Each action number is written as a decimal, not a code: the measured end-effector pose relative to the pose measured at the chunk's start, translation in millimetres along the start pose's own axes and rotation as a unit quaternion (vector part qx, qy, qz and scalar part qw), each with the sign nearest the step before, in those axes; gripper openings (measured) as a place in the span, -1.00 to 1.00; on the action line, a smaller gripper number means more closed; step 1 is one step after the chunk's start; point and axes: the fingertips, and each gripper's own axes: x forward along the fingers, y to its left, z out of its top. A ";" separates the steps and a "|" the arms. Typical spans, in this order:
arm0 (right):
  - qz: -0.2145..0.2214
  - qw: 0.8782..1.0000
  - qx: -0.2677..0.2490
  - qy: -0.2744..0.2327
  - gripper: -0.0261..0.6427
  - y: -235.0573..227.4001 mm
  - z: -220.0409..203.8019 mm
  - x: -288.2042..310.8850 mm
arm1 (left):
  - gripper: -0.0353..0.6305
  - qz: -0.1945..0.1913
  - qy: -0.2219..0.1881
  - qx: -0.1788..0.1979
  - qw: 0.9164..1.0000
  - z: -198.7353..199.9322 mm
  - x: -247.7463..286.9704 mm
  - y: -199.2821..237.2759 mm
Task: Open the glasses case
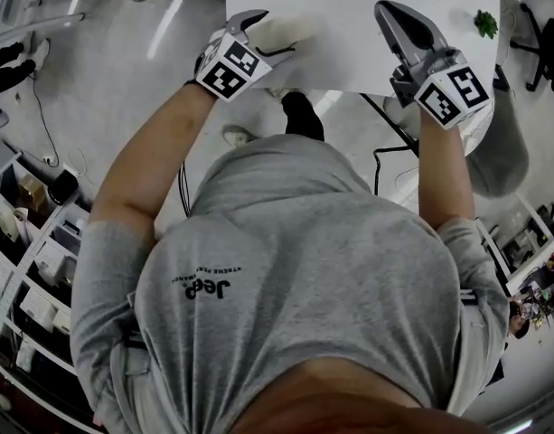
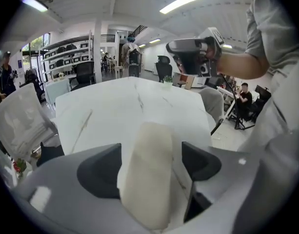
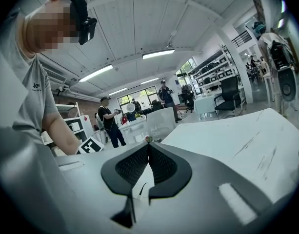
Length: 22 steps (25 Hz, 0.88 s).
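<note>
A cream glasses case [image 1: 286, 33] lies closed near the front edge of the white marble table [image 1: 349, 16]. My left gripper [image 1: 258, 33] straddles its near end. In the left gripper view the case [image 2: 149, 169] lies lengthwise between the dark pads [image 2: 98, 172]. It sits close against the left pad, and a thin strip of table shows before the right one. My right gripper [image 1: 389, 9] hangs over the table to the right of the case, apart from it. Its jaws [image 3: 148, 147] are shut and hold nothing. The left gripper view also catches the right gripper [image 2: 188, 52] up in the air.
A small green plant [image 1: 485, 23] stands at the table's far right. A grey chair [image 1: 502, 152] is beside the table on the right, and shelving [image 1: 23, 242] lines the left. Other people and office chairs [image 2: 86, 74] are in the room beyond the table.
</note>
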 end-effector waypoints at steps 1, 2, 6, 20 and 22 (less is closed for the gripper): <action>0.001 1.000 0.000 0.001 -0.91 1.1 -1.6 2.0 | 0.42 0.003 0.005 0.002 1.000 -2.6 0.8 1.4; 0.002 1.000 0.001 0.002 -0.91 2.0 -3.1 3.8 | 0.42 0.006 0.012 0.001 1.000 -6.7 2.3 2.6; 0.005 1.000 0.000 0.005 -0.91 5.0 -5.9 11.4 | 0.37 0.014 0.032 0.017 0.999 -20.4 6.0 5.0; 0.011 1.000 -0.004 0.003 -0.91 10.2 -0.4 14.1 | 0.08 -0.013 0.037 -0.004 0.999 -17.7 -0.6 0.2; 0.012 1.000 -0.004 0.004 -0.91 10.7 -0.1 14.8 | 0.07 -0.023 0.038 -0.018 0.999 -16.7 -2.5 -0.3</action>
